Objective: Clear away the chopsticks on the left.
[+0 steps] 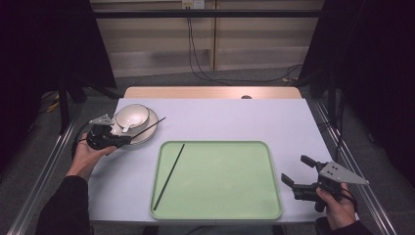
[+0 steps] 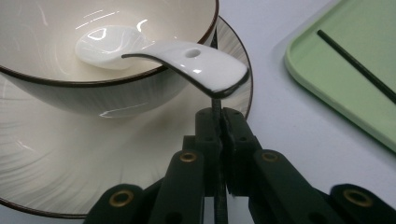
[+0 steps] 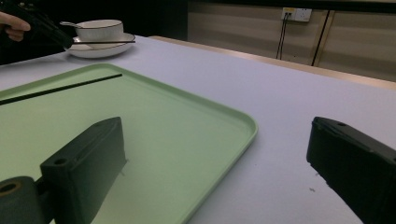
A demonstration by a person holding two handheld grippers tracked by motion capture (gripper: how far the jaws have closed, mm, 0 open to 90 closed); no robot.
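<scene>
My left claw [image 1: 119, 140] is clamped on a black chopstick [image 1: 147, 127] lying across the plate [image 1: 149, 133] under the bowl [image 1: 132, 115]; its long axis points toward the green tray [image 1: 220, 196], where its mate [image 1: 169, 176] lies. My right claw [image 1: 296, 171] hangs apart, farther off. No legible writing.

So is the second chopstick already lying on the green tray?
No, the left tool is shut on that chopstick over the plate, while just one chopstick lies on the green tray.
</scene>
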